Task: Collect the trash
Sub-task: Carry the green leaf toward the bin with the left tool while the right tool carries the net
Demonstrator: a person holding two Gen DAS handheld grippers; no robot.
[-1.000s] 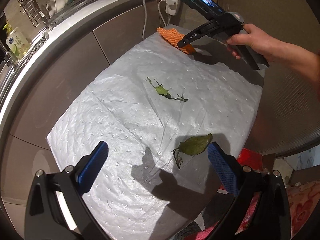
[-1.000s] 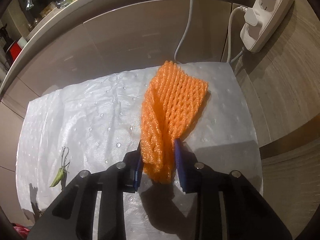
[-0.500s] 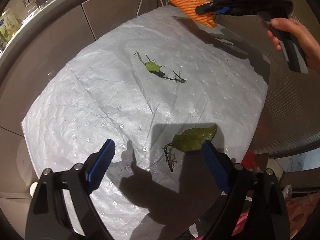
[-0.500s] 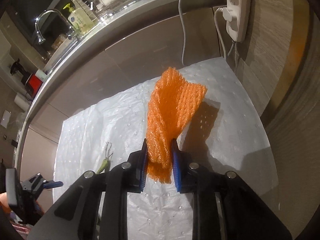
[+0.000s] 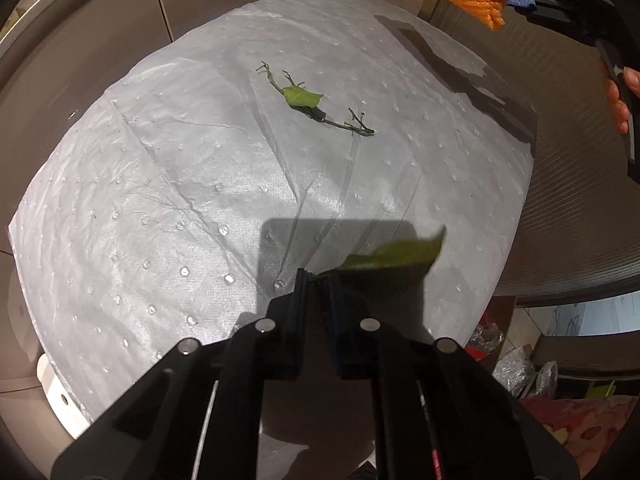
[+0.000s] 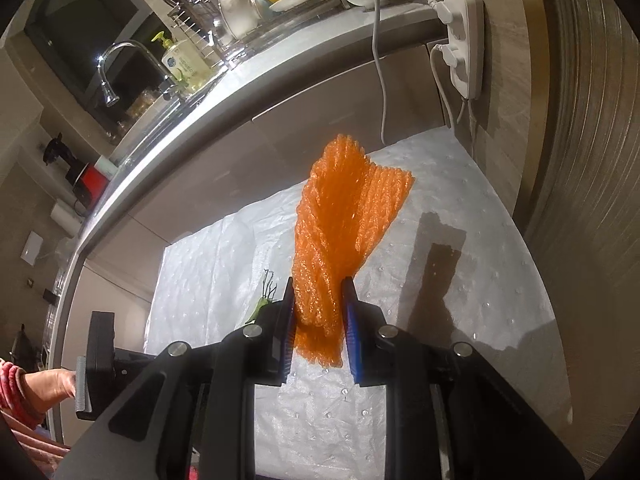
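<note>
Trash is in both grips: the left gripper point(image 5: 316, 280) has just closed its jaws on the stem of the dry green leaf point(image 5: 394, 254) at the white dimpled sheet's point(image 5: 160, 200) near edge, while the right gripper point(image 6: 319, 312) pinches the orange foam fruit net point(image 6: 344, 216) clear of the far right corner. Lifting slowly should keep the thin stem from slipping; the small leafy twig point(image 5: 308, 100) waits mid-sheet.

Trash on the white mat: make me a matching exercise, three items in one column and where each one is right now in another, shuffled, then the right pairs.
Items
1. orange foam net
2. large green leaf
3. small leafy twig

Where it is
A. lying loose on the white mat, nothing gripping it
B. pinched by its stem end in the left tongs, which have just closed
C. clamped in the right tongs, hanging above the mat

Pairs: 1-C, 2-B, 3-A
</note>
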